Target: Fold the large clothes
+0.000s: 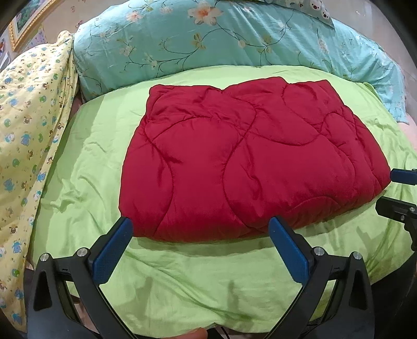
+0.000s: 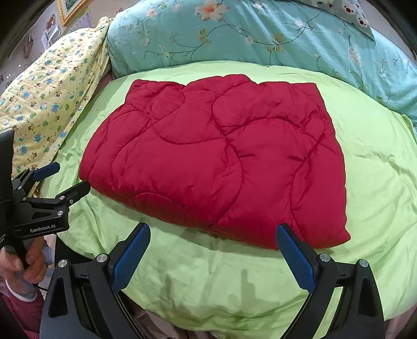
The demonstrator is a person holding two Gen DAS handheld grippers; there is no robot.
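Observation:
A red quilted garment lies folded into a thick rectangle on the lime-green bedcover; it also shows in the right wrist view. My left gripper is open and empty, its blue pads just short of the garment's near edge. It also shows at the left of the right wrist view, open beside the garment's left corner. My right gripper is open and empty at the garment's near edge. Its fingers show at the right edge of the left wrist view.
A teal floral quilt is piled along the back. A yellow cartoon-print quilt lies at the left. The green cover spreads around the garment. A framed picture hangs on the wall at far left.

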